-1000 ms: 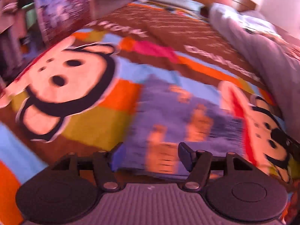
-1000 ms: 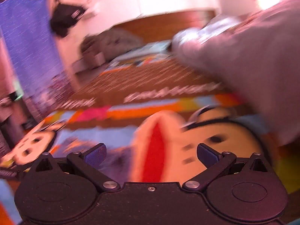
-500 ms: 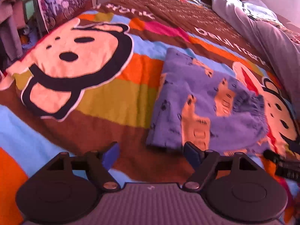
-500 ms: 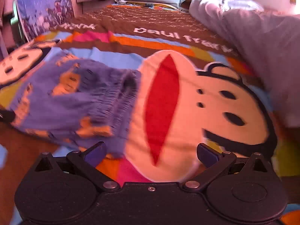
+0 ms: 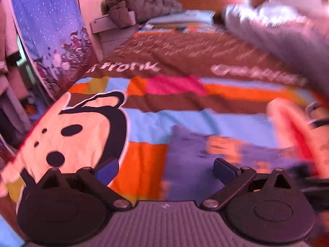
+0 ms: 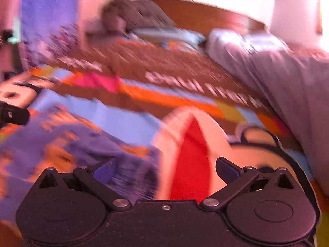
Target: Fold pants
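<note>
The folded purple pants (image 5: pixel 197 154) with orange prints lie flat on the cartoon monkey bedspread (image 5: pixel 144 123). In the left wrist view my left gripper (image 5: pixel 165 168) is open and empty, hovering over the pants' near left edge. In the right wrist view the pants (image 6: pixel 67 150) lie at lower left. My right gripper (image 6: pixel 164 169) is open and empty above their right end and the red monkey mouth. The tip of the left gripper (image 6: pixel 12 115) shows at the left edge. Both views are blurred.
A grey duvet (image 6: pixel 287 78) is heaped along the bed's right side. Pillows and a grey quilted bundle (image 5: pixel 141 6) lie at the wooden headboard. A blue patterned curtain (image 5: pixel 47 30) hangs left of the bed.
Both grippers have tilted up and pulled back, so the headboard and wall come into view. The pants lie unmoved on the bed. Both grippers stay open.
</note>
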